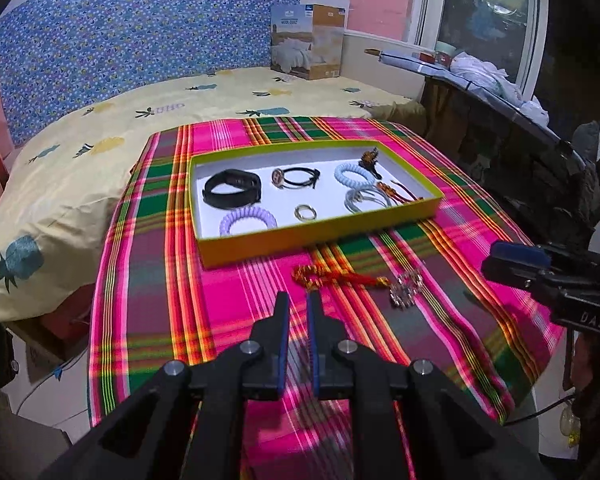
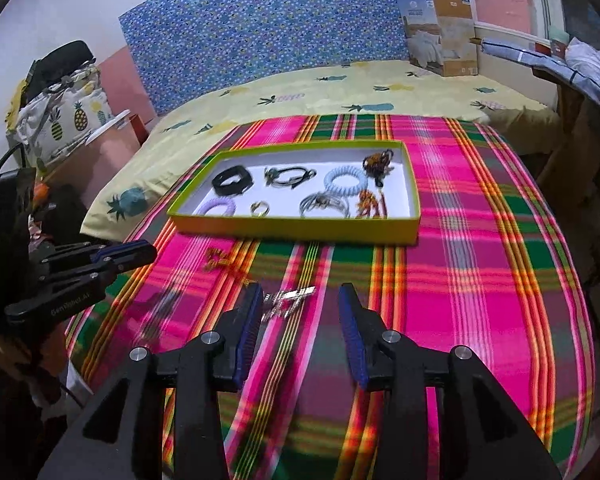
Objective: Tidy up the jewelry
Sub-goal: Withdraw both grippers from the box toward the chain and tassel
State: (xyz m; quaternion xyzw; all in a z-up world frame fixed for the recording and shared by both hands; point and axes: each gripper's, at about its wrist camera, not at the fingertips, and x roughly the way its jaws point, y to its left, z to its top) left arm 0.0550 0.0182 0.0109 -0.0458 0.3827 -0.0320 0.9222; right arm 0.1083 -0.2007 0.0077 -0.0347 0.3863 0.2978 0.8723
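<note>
A yellow-green tray (image 1: 320, 240) (image 2: 292, 232) with a white floor sits on the plaid cloth and holds several pieces: a black band (image 1: 230, 190), a purple coil tie (image 1: 247, 221), a ring (image 1: 305, 212), a light blue coil tie (image 1: 354, 174). On the cloth in front lie a red-orange woven bracelet (image 1: 332, 278) (image 2: 216, 260) and a silver crystal bracelet (image 1: 406, 289) (image 2: 286, 300). My left gripper (image 1: 298, 300) is nearly shut and empty, just before the woven bracelet. My right gripper (image 2: 300, 294) is open, its fingers either side of the silver bracelet.
The plaid cloth (image 1: 220, 320) covers a table beside a bed with a pineapple sheet (image 1: 100, 140). A cardboard box (image 1: 308, 40) stands at the bed's far end. A cluttered shelf (image 1: 480, 76) runs along the right, under the window.
</note>
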